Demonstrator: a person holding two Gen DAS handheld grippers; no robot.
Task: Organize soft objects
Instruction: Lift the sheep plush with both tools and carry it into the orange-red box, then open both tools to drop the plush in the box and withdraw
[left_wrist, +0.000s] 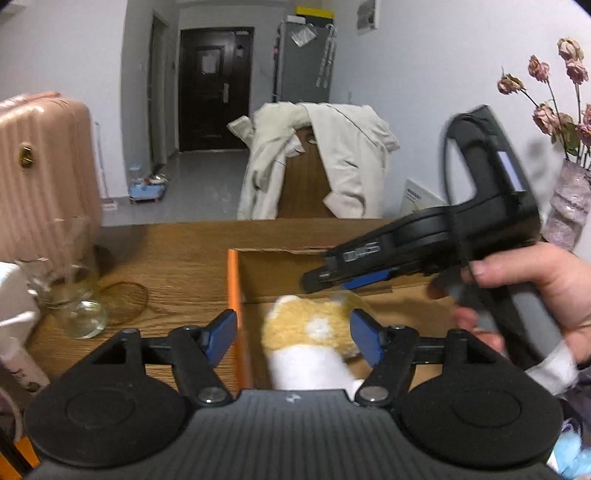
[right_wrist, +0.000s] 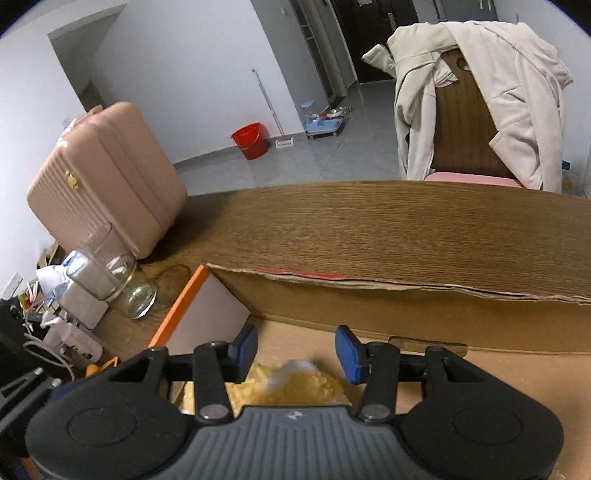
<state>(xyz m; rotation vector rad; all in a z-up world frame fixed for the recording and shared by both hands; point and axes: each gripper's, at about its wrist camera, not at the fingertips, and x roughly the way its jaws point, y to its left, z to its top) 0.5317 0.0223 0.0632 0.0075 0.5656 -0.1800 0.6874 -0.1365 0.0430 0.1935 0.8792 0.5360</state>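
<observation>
A yellow and white plush toy (left_wrist: 308, 336) lies inside an open cardboard box (left_wrist: 273, 269) with an orange left edge. My left gripper (left_wrist: 293, 334) is open, its blue pads on either side of the toy; I cannot tell if they touch it. My right gripper (left_wrist: 323, 278) shows in the left wrist view, hovering over the box just beyond the toy. In the right wrist view the right gripper (right_wrist: 295, 352) is open and empty, above the toy (right_wrist: 291, 386), facing the box's far wall (right_wrist: 406, 306).
The box sits on a wooden table (right_wrist: 369, 229). A glass jar (right_wrist: 110, 284) and a pink suitcase (right_wrist: 107, 177) stand at the left. A chair with a pale jacket (left_wrist: 325, 158) is behind the table. A vase of dried roses (left_wrist: 569, 206) stands at the right.
</observation>
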